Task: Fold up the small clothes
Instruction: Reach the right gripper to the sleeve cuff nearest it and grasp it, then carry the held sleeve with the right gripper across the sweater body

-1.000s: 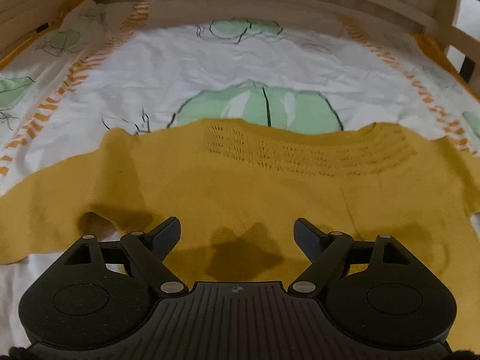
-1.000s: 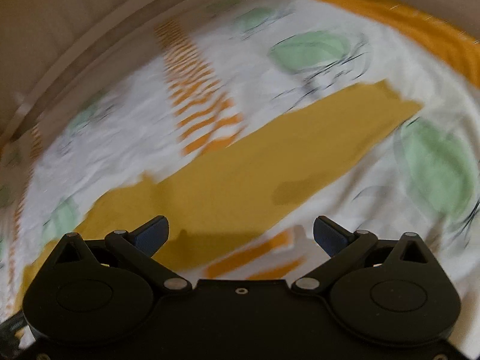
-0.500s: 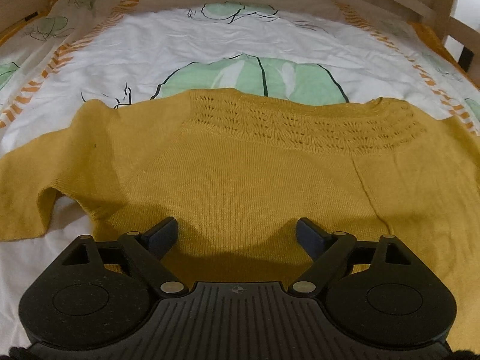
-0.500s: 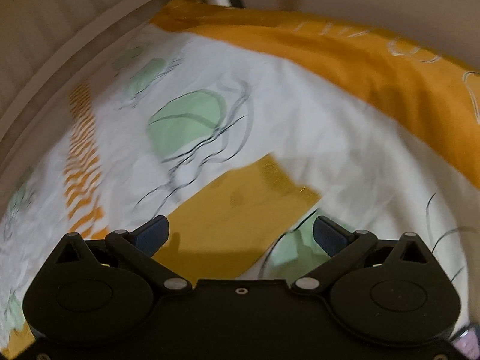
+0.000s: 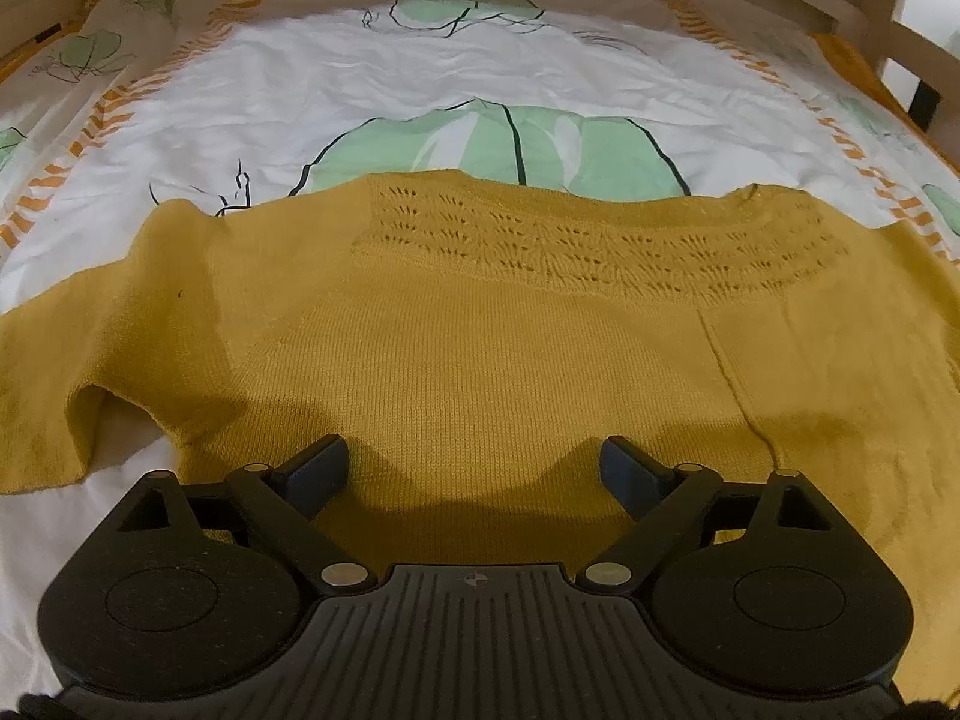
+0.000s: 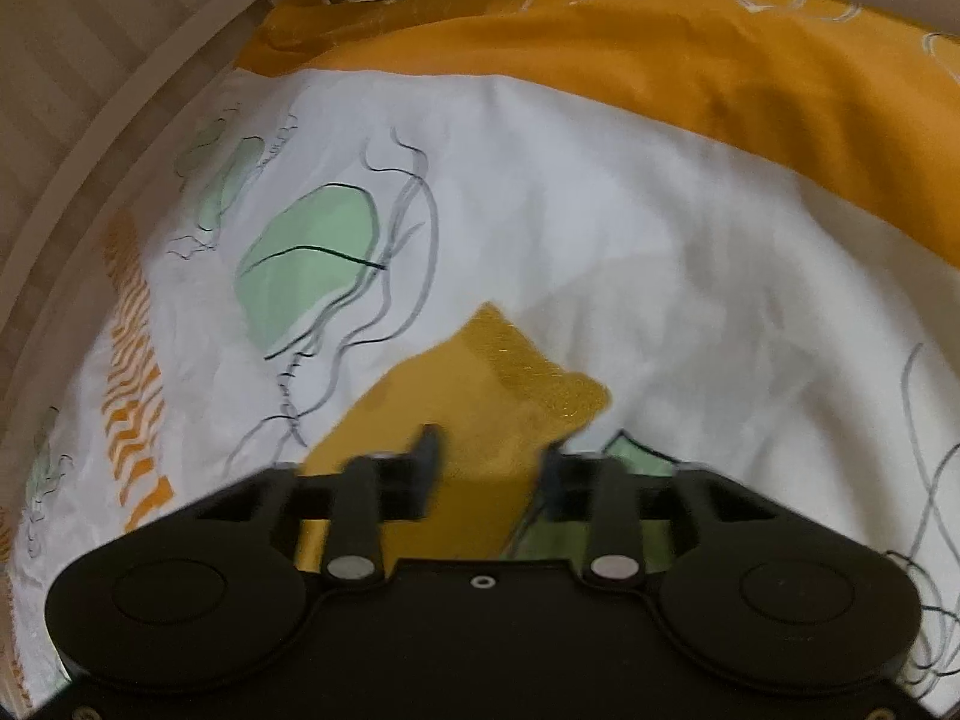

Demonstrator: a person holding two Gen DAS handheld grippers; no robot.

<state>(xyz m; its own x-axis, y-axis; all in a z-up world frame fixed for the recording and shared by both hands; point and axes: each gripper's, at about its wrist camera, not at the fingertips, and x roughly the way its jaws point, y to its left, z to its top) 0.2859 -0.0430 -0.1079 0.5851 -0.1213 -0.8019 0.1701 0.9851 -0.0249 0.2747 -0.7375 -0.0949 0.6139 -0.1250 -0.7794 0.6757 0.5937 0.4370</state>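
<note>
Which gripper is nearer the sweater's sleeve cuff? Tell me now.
Right. The right gripper has its jaws either side of the sleeve, just behind the sleeve cuff. The left gripper hovers over the sweater body, jaws open.

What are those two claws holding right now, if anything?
Left gripper holds nothing. Right gripper straddles the sweater's sleeve cuff, partly closed; a grip cannot be told.

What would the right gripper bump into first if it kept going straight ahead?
Probably the yellow sweater sleeve. The right gripper has its fingers on either side of the sleeve, near the cuff; beyond that is only the white bedsheet.
</note>
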